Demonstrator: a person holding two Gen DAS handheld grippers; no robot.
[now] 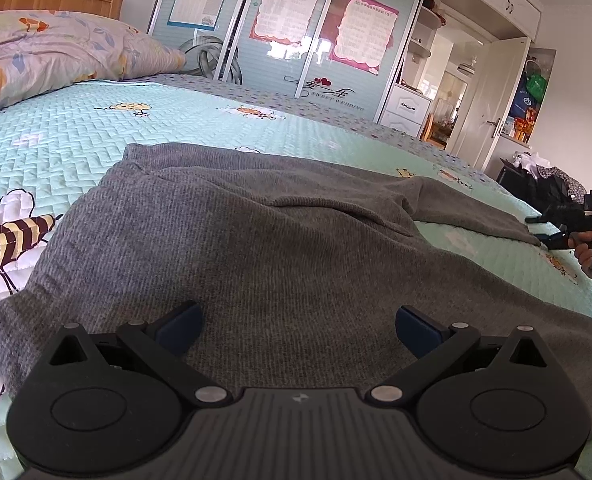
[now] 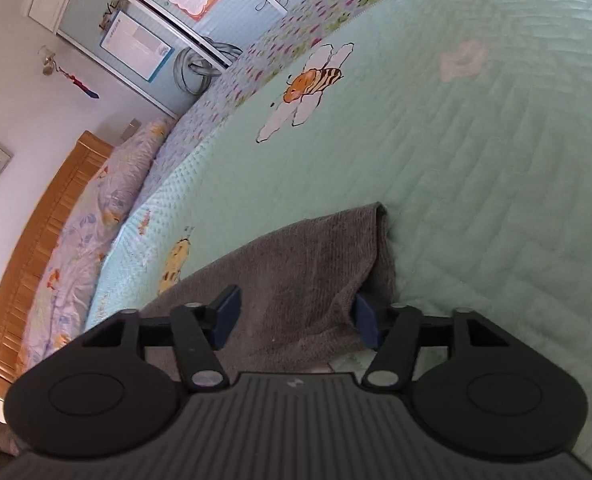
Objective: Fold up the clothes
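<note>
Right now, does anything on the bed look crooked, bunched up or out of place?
The grey knitted sweater on the mint quilted bedspread isn't flat: one sleeve trails out sideways, and its end is bunched and curled between the right gripper's open jaws. Nothing looks spilled or damaged.

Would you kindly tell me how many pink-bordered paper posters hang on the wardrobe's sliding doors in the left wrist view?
2. One pink-bordered paper poster hangs on the middle sliding door, the other pink-bordered poster on the door to its right. Others may lie outside the view.
</note>
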